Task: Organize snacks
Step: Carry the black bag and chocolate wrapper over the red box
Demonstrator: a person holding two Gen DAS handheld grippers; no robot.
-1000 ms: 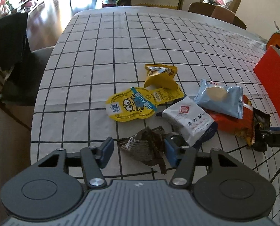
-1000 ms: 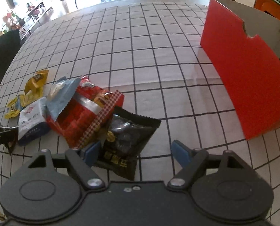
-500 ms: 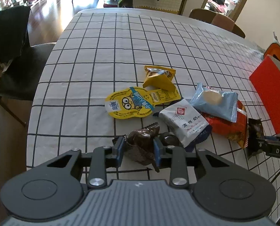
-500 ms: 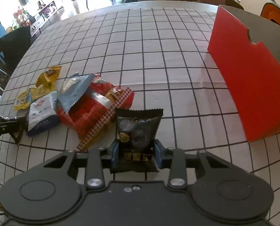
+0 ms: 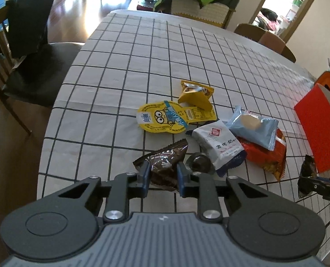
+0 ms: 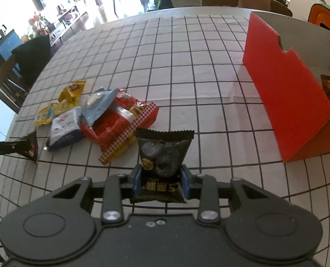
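My left gripper point(image 5: 162, 175) is shut on a dark brown snack packet point(image 5: 165, 162), held just above the checked tablecloth point(image 5: 142, 51). My right gripper point(image 6: 161, 183) is shut on a black snack packet point(image 6: 162, 153), lifted off the cloth. A pile of snacks lies between them: a yellow minion pouch point(image 5: 162, 118), a yellow packet point(image 5: 196, 93), a white packet point(image 5: 220, 146), a light blue packet point(image 5: 253, 129) and a red bag point(image 6: 120, 124). The red box point(image 6: 285, 84) stands open at the right, with some snacks inside.
A small dark round sweet point(image 5: 199, 163) lies beside the left gripper. A black chair point(image 5: 31, 66) stands at the table's left edge. Wooden chairs point(image 6: 242, 0) stand at the far side. An orange object point(image 6: 327, 20) sits behind the box.
Both grippers closed on their packets one second ago to half a second ago. Since then both have lifted the packets and pulled back from the pile.
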